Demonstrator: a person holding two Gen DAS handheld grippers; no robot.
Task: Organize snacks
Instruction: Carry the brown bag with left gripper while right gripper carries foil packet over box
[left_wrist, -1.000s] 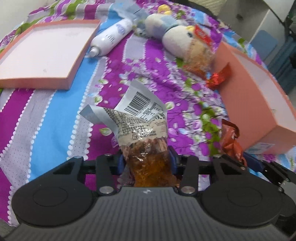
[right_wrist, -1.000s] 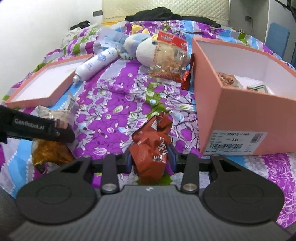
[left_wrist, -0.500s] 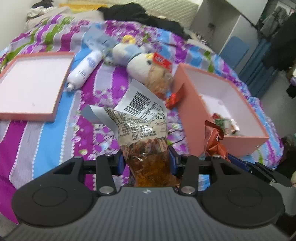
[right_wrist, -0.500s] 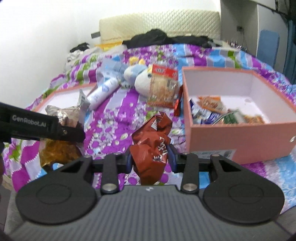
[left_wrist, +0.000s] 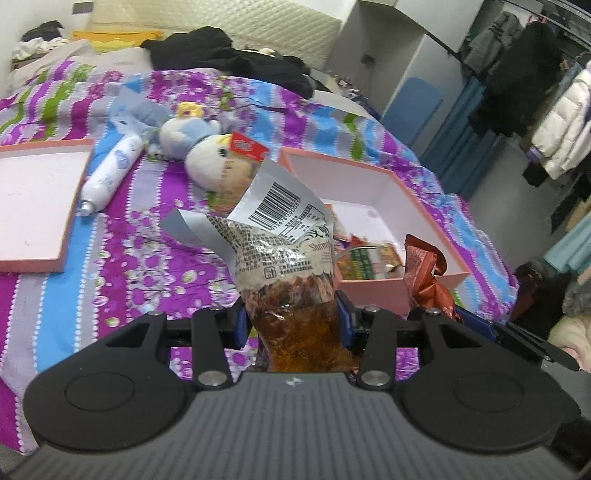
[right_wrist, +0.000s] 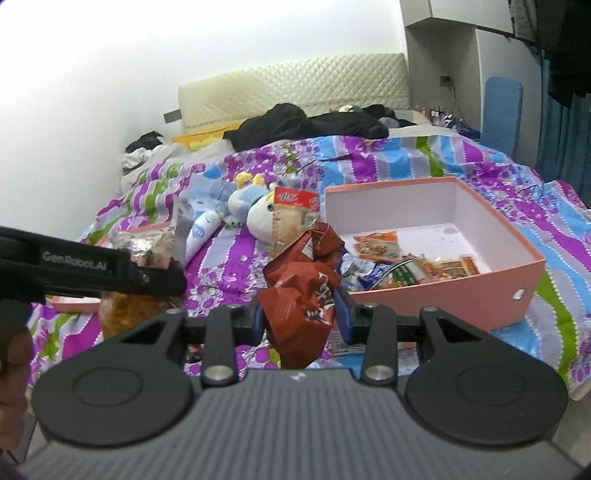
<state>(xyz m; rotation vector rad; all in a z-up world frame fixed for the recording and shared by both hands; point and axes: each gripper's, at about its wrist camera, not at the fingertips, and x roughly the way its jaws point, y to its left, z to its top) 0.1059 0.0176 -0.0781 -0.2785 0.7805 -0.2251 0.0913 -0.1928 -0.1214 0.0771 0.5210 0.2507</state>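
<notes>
My left gripper (left_wrist: 291, 321) is shut on a clear snack bag with orange contents and a grey barcode top (left_wrist: 288, 251), held above the bed; the bag also shows in the right wrist view (right_wrist: 140, 254). My right gripper (right_wrist: 299, 314) is shut on a crumpled red-brown snack packet (right_wrist: 299, 280), seen in the left wrist view (left_wrist: 424, 273). The open pink box (right_wrist: 443, 295) with several snack packets inside lies ahead and right of both grippers; it also shows in the left wrist view (left_wrist: 399, 184). A red-topped snack bag (right_wrist: 291, 214) leans on a plush toy.
A pink box lid (left_wrist: 33, 199) lies at the left on the purple floral bedspread (left_wrist: 147, 258). A white tube (left_wrist: 110, 173) and a plush toy (left_wrist: 199, 147) lie behind. Black clothes (right_wrist: 306, 122) lie near the headboard. A clothes rack (left_wrist: 535, 92) stands at the right.
Both grippers have risen from just above the bedspread with their snacks held. The view now looks down into the pink box from higher up.
</notes>
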